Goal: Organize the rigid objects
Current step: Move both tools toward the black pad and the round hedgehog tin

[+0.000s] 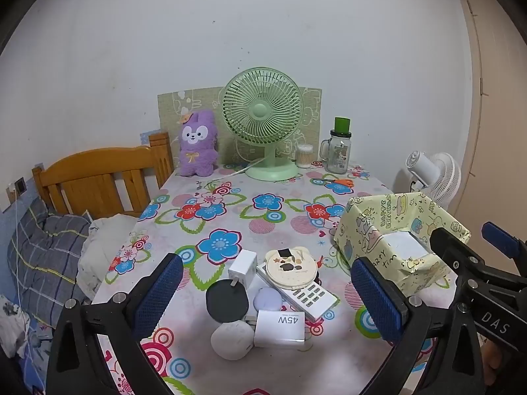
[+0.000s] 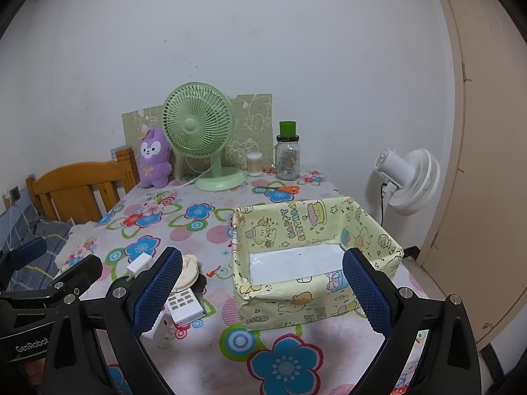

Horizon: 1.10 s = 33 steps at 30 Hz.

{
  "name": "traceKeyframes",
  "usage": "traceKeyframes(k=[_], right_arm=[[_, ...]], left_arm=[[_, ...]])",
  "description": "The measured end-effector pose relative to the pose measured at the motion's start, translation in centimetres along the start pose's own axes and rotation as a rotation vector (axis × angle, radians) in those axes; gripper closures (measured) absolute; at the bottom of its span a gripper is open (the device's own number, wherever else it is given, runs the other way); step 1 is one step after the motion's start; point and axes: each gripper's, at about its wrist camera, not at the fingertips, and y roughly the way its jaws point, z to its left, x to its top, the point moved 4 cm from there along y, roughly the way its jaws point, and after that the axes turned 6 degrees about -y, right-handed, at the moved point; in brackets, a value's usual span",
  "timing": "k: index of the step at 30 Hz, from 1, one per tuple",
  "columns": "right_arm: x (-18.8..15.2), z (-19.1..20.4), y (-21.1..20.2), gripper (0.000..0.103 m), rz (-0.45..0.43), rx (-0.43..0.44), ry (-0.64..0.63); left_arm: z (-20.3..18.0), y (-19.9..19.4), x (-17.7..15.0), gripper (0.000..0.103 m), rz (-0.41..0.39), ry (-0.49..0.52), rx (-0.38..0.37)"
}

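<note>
A pile of small objects lies on the floral tablecloth: a white 45W charger [image 1: 279, 328], a white remote [image 1: 301, 291], a round cream compact [image 1: 291, 267], a white plug adapter [image 1: 242, 264], a black oval case [image 1: 227, 300], a lilac puff [image 1: 267, 299] and a grey-white stone-like lump [image 1: 232, 340]. My left gripper [image 1: 266, 296] is open, hovering just in front of the pile. A yellow birthday-paper box [image 2: 316, 263], open on top, is empty. My right gripper [image 2: 262, 293] is open in front of the box; the remote [image 2: 182, 306] lies to its left.
At the table's back stand a green fan [image 1: 262, 125], a purple plush [image 1: 197, 143], a cotton-swab tub [image 1: 304, 155], a glass jar with green lid [image 1: 339, 151] and orange scissors [image 1: 341, 182]. A wooden bed [image 1: 98, 181] is left, a white fan [image 2: 408, 181] right.
</note>
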Motion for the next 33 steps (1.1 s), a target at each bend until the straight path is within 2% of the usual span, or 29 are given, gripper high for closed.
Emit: traceKeyframes(k=[33], right_arm=[[-0.16, 0.53, 0.32, 0.004, 0.003, 0.011, -0.001]], left_arm=[[0.95, 0.34, -0.12, 0.0, -0.001, -0.003, 0.016]])
